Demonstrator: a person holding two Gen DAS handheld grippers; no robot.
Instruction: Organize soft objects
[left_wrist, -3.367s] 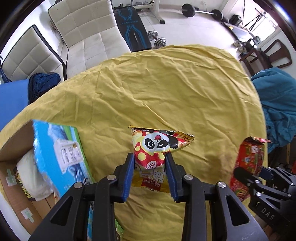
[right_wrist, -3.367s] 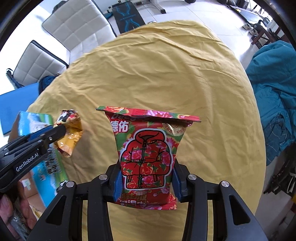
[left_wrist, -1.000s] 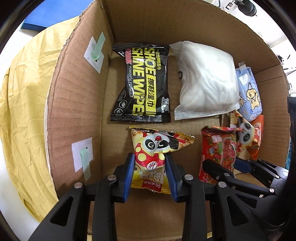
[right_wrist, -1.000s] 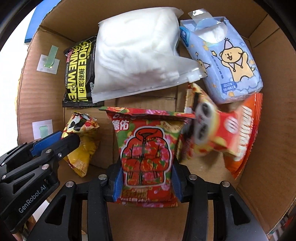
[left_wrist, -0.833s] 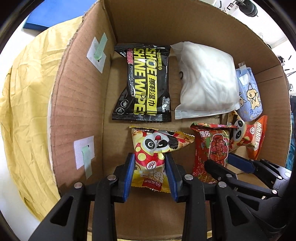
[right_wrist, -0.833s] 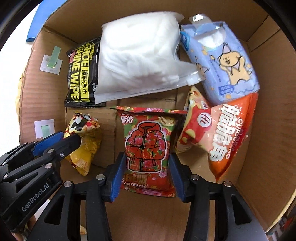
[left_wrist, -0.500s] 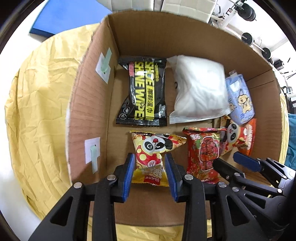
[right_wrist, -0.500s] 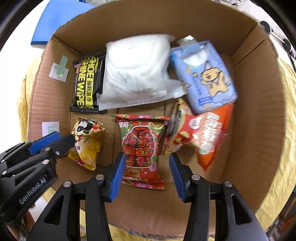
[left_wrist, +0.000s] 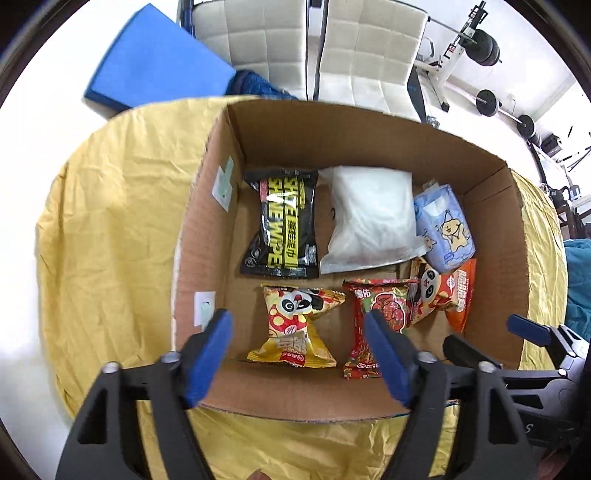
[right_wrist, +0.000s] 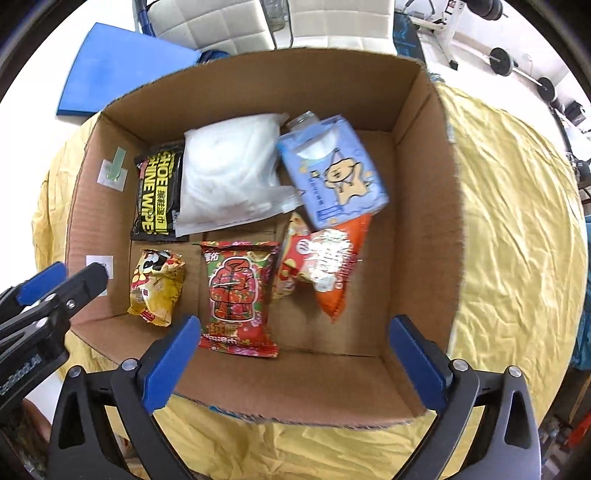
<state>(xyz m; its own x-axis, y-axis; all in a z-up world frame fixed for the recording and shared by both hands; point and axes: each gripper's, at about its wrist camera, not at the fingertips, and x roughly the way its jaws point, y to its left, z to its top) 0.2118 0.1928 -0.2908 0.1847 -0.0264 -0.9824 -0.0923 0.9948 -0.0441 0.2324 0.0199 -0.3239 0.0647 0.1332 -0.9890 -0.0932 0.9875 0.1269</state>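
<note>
An open cardboard box (left_wrist: 207, 236) (right_wrist: 424, 177) stands on a yellow cloth. On its floor lie a yellow panda snack bag (left_wrist: 295, 325) (right_wrist: 157, 284), a red jacket-print snack bag (left_wrist: 373, 317) (right_wrist: 236, 295), an orange snack bag (left_wrist: 454, 295) (right_wrist: 328, 269), a black shoe-wipes pack (left_wrist: 286, 225) (right_wrist: 157, 195), a white soft pack (left_wrist: 369, 218) (right_wrist: 229, 173) and a blue tissue pack (left_wrist: 443, 225) (right_wrist: 332, 177). My left gripper (left_wrist: 299, 354) is open and empty above the box's near edge. My right gripper (right_wrist: 291, 354) is open and empty above the near edge too.
The yellow cloth (left_wrist: 110, 229) (right_wrist: 517, 221) covers a round table. White chairs (left_wrist: 332, 48) and a blue mat (left_wrist: 155, 62) lie beyond the box. Weights and gym gear (left_wrist: 491, 44) stand at the far right. A teal cloth (left_wrist: 576, 280) hangs at the right.
Both grippers carried their bags from over the cloth into the box, opened and let them go. Both have since risen and pulled back; the bags lie on the box floor.
</note>
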